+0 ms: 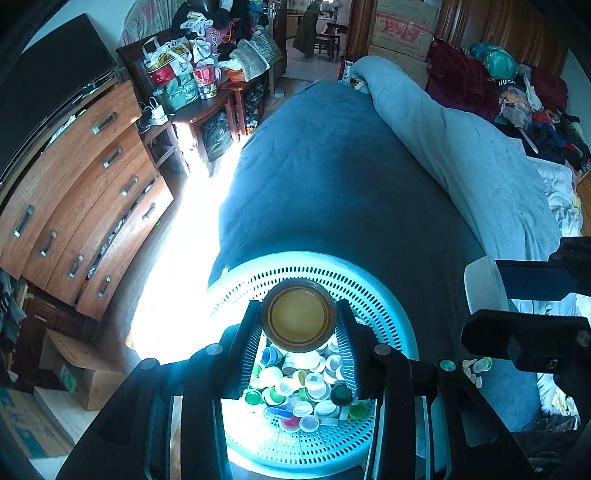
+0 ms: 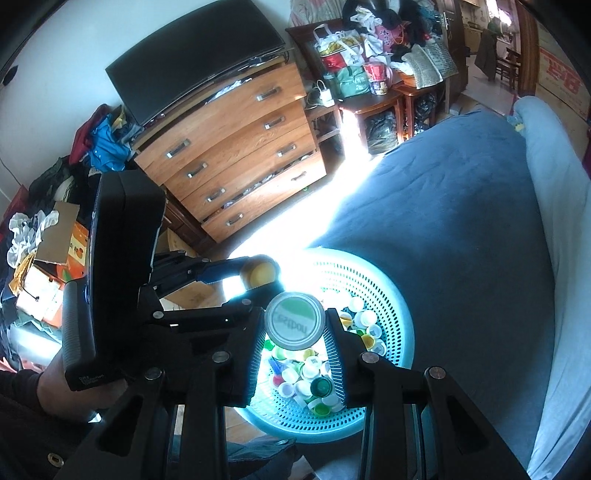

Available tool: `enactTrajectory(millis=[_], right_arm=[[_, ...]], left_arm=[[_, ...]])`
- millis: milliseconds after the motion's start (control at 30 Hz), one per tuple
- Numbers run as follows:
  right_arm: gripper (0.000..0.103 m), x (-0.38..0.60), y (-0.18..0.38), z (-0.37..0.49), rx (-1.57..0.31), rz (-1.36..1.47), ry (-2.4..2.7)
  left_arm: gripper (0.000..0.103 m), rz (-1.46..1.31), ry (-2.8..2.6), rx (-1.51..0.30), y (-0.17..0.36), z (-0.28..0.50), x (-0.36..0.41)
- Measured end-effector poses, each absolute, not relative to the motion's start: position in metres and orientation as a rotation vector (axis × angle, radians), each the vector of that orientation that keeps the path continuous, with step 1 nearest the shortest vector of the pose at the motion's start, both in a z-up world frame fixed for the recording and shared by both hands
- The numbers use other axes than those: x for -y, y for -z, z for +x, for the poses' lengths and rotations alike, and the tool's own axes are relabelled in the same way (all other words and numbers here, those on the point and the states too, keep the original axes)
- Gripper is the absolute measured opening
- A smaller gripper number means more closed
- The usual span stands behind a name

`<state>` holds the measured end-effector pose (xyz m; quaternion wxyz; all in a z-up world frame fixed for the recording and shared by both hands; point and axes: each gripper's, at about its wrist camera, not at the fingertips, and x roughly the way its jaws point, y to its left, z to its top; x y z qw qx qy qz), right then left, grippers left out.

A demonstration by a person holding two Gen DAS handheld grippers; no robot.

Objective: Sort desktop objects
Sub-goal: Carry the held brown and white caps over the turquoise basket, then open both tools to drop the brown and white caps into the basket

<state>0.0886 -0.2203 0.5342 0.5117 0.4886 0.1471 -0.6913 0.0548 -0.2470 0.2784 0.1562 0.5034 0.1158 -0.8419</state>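
I have a cap pinched in each tool, both poised over the pale blue perforated basket that sits at the near end of the bed, low in the centre of both views. The left gripper clamps a brown lid with a yellowish inside, its ribbed pads pressing the rim on both sides. The right gripper squeezes a white lid with a green band in the same way. Under both lies the heap of bottle caps, white, green, blue and one red, filling the basket floor.

Since both lids are noticeably larger than the loose caps, I judge they belong together. If they go into this basket, I want each lid well inside the rim and low above the heap before I spread the pads, so that it settles flat rather than bouncing off the caps and over the wall. I would release one at a time, as the two tools are close together and could knock each other.

Writing: the white lid carries grey letters seen reversed, and I cannot make out the word with confidence. A white bag at upper left shows "KFC". A cardboard box at the top has large red characters I cannot read.
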Motion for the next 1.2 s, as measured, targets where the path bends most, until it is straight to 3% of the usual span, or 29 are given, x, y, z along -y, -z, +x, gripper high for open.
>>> enactTrajectory(millis=[1200], right_arm=[[0.036,0.235,-0.52,0.085,-0.379,1.204,1.637]], left_arm=[[0.034,1.573,2.361,-0.341,-0.246,0.049,0.262]])
